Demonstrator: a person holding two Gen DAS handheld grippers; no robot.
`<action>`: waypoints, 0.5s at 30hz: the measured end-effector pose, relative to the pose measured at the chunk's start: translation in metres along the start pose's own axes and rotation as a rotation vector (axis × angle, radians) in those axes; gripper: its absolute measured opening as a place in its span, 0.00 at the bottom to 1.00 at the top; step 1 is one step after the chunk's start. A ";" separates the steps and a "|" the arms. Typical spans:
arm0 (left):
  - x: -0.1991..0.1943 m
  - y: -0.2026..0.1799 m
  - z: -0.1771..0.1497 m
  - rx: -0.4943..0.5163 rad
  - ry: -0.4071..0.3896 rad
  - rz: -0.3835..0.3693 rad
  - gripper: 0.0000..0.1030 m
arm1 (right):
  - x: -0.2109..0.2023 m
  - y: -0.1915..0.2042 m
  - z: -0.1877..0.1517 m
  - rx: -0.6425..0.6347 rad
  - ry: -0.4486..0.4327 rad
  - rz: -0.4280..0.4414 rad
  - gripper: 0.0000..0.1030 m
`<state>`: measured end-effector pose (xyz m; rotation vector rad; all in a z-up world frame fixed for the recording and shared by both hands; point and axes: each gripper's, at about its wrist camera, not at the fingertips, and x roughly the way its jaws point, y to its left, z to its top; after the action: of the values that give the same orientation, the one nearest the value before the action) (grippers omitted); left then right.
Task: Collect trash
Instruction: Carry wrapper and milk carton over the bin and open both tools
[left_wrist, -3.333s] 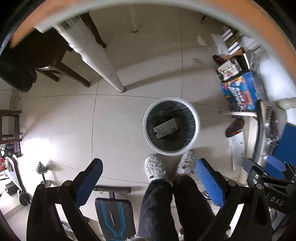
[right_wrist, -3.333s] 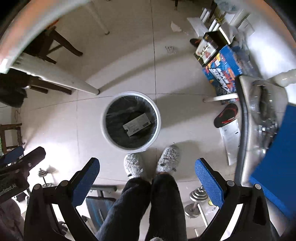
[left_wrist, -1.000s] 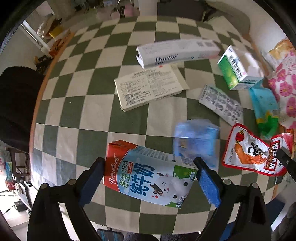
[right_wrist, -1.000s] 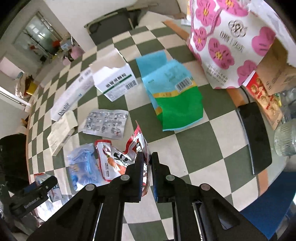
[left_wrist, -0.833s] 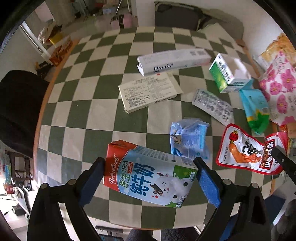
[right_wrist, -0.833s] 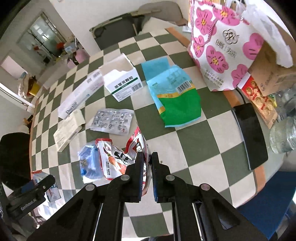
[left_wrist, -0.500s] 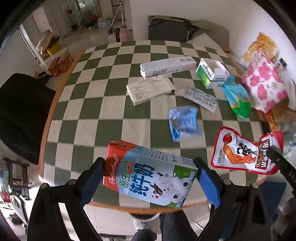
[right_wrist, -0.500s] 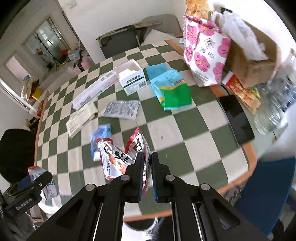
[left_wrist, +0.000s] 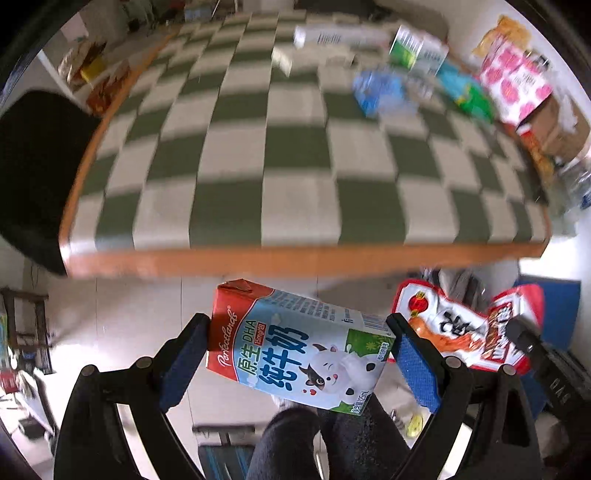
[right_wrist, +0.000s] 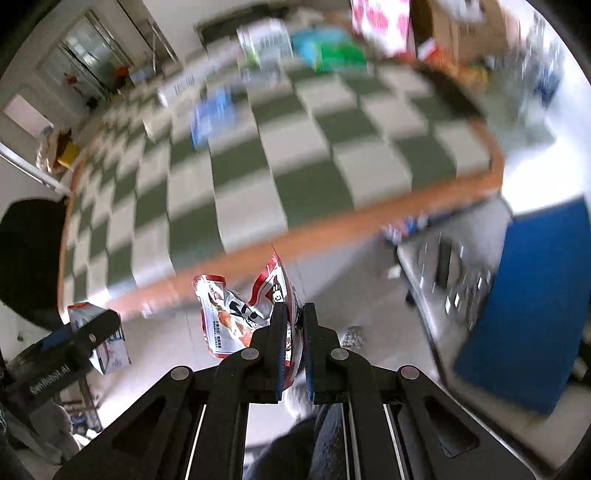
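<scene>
My left gripper (left_wrist: 299, 347) is shut on a milk carton (left_wrist: 295, 350), red and light blue with a cartoon cow, held off the near edge of the checkered table (left_wrist: 295, 254) above the floor. My right gripper (right_wrist: 293, 321) is shut on a red snack wrapper (right_wrist: 240, 314), which also shows in the left wrist view (left_wrist: 461, 325). The carton shows at the left of the right wrist view (right_wrist: 99, 339). More trash lies at the table's far side: a blue packet (left_wrist: 380, 92), a green and white box (left_wrist: 417, 51), a long white box (left_wrist: 340, 35).
A pink flowered bag (left_wrist: 513, 81) and a cardboard box (left_wrist: 554, 129) stand at the table's right. A black chair (left_wrist: 33, 173) is at the left. A blue panel (right_wrist: 532, 295) stands right of me. My legs (left_wrist: 321, 443) are below the grippers.
Both grippers have pulled back from over the table with the carton and wrapper, past its near edge and lower. The view is now blurred by motion.
</scene>
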<state>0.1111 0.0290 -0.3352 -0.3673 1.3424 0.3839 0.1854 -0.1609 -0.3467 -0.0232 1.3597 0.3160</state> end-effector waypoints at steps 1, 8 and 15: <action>0.010 0.002 -0.006 -0.003 0.016 0.004 0.92 | 0.015 -0.003 -0.012 0.006 0.029 -0.003 0.08; 0.145 0.021 -0.049 -0.073 0.167 0.016 0.92 | 0.140 -0.024 -0.072 0.025 0.211 0.004 0.08; 0.277 0.038 -0.075 -0.139 0.296 -0.043 0.92 | 0.282 -0.043 -0.116 0.043 0.327 0.003 0.08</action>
<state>0.0791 0.0428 -0.6228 -0.5853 1.5977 0.3989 0.1336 -0.1657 -0.6502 -0.0384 1.6902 0.2933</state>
